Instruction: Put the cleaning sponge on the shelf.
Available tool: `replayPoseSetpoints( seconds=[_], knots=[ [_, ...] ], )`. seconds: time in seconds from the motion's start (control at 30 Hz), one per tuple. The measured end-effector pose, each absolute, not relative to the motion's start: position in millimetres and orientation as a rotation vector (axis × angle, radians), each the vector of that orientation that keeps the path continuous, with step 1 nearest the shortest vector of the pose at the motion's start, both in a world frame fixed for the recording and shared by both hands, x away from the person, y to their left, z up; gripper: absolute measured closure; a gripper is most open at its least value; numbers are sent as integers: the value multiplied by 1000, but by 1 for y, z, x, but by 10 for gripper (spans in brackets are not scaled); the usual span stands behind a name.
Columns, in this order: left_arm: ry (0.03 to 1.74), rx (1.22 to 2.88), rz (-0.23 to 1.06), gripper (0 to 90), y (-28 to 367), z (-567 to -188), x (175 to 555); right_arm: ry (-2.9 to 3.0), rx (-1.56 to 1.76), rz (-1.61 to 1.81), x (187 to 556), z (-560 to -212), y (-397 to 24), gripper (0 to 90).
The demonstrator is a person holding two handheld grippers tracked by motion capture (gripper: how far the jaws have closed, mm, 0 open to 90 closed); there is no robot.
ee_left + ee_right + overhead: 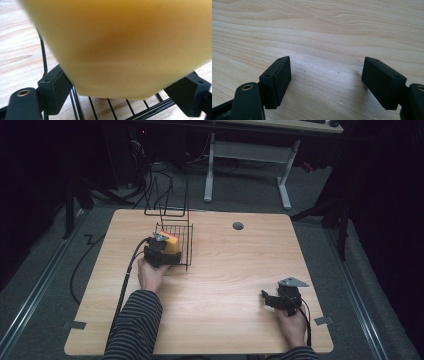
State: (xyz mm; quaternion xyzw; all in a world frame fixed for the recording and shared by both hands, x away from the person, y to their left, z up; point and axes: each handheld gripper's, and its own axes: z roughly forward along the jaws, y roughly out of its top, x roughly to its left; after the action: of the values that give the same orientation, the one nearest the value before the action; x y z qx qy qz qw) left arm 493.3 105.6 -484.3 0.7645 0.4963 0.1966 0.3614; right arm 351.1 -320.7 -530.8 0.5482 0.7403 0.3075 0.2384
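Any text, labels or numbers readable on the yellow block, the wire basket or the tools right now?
None readable. The yellow block shows a plain, blurred face, the wire basket is bare black wire, and the left tool, the right tool and the table carry no visible print.

Your left claw is black, and the soft foam block between its jaws is yellow-orange. The wire basket is black. Your sleeve shows dark and grey stripes. The surface is pale wood grain.
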Motion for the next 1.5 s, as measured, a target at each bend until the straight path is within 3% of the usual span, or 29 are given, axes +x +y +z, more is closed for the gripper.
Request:
replayPoseSetpoints(
  seconds=[0.47, 1.5],
  knots=[
    [1271, 1950, 482, 3, 112, -479, 487, 2028, 1502, 842, 351, -531, -321, 240],
    [1207, 1910, 481, 19, 131, -463, 451, 2029, 1501, 842, 351, -531, -321, 240]
  ],
)
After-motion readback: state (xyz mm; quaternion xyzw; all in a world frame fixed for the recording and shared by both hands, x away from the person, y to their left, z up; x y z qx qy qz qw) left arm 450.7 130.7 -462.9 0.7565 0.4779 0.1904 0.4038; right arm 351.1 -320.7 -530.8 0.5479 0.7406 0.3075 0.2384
